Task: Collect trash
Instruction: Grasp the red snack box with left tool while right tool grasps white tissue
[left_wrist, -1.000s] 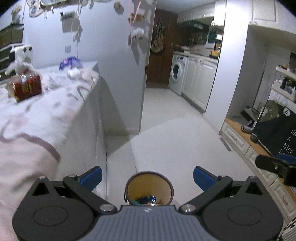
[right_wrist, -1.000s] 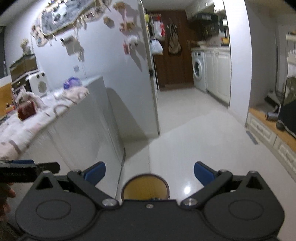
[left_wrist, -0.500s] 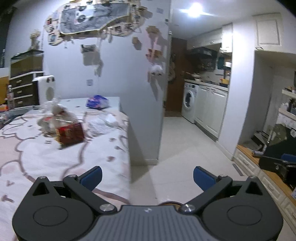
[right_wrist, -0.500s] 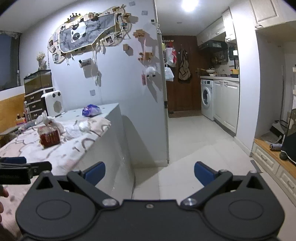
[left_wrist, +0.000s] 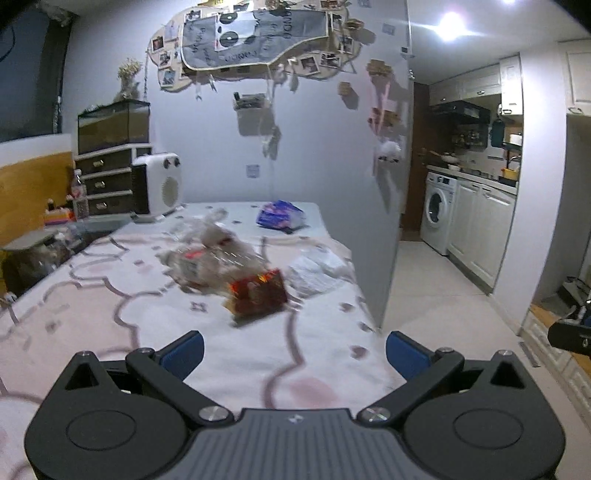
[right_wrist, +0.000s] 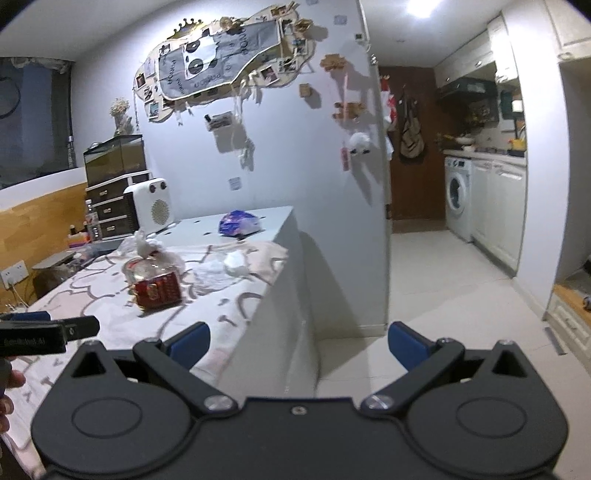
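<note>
My left gripper (left_wrist: 294, 350) and right gripper (right_wrist: 299, 345) hang released, empty. A crinkly clear bag (right_wrist: 155, 275) with red label sits mid-surface (left_wrist: 221, 354), crumpled white paper (right_wrist: 221, 269) beside it.

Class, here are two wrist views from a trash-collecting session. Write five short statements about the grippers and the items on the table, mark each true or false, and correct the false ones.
1. The left gripper is open and empty. True.
2. The right gripper grips the blue wrapper. False: it is open and empty; the wrapper lies at the table's far end.
3. The clear bag with red packaging lies on the patterned cloth. True.
4. The crumpled white paper is on the floor. False: it lies on the table.
5. A white heater stands beyond the table. True.
</note>
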